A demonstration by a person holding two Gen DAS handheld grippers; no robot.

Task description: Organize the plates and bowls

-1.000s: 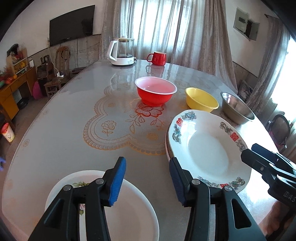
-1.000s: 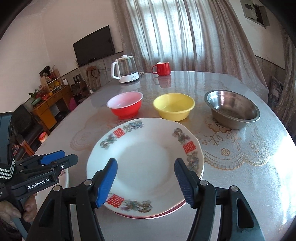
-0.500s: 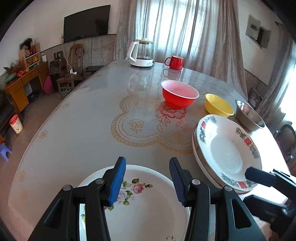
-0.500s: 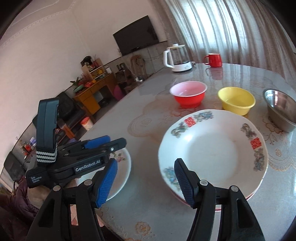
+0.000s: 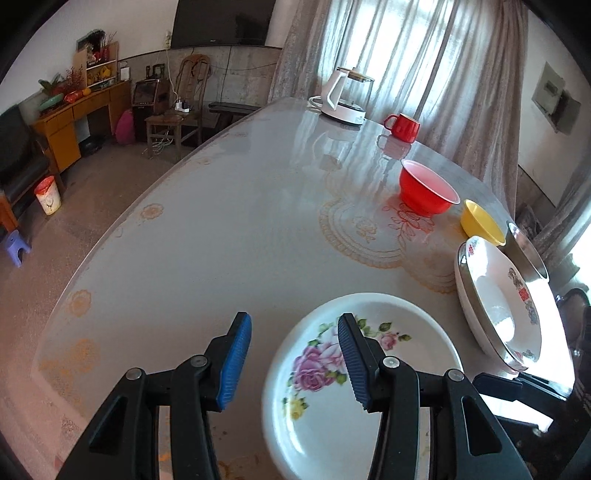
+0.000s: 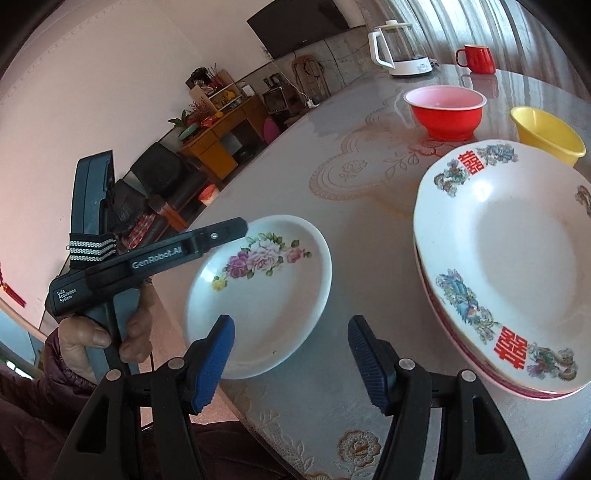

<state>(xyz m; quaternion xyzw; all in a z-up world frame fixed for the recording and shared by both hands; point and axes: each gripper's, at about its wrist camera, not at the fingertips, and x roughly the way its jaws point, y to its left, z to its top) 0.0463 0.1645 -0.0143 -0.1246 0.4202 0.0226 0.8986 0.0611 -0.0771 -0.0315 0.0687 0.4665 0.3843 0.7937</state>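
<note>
Blue-padded left claw (image 5: pixel 291 354) tilts down, open, over the rose plate (image 5: pixel 369 387)

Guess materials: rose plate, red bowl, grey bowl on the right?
Rose plate: likely glazed ceramic or melamine; glossy white, printed flowers. Red bowl: probably plastic; thin rim, uniform matte colour, pale inside. Grey bowl: looks like stainless steel; mirror-like reflections.

Home living-dining room: wall TV (image 5: pixel 221 22), curtains (image 5: pixel 424 55), wooden sideboard (image 5: pixel 74 118), dining table (image 5: pixel 240 221).
</note>
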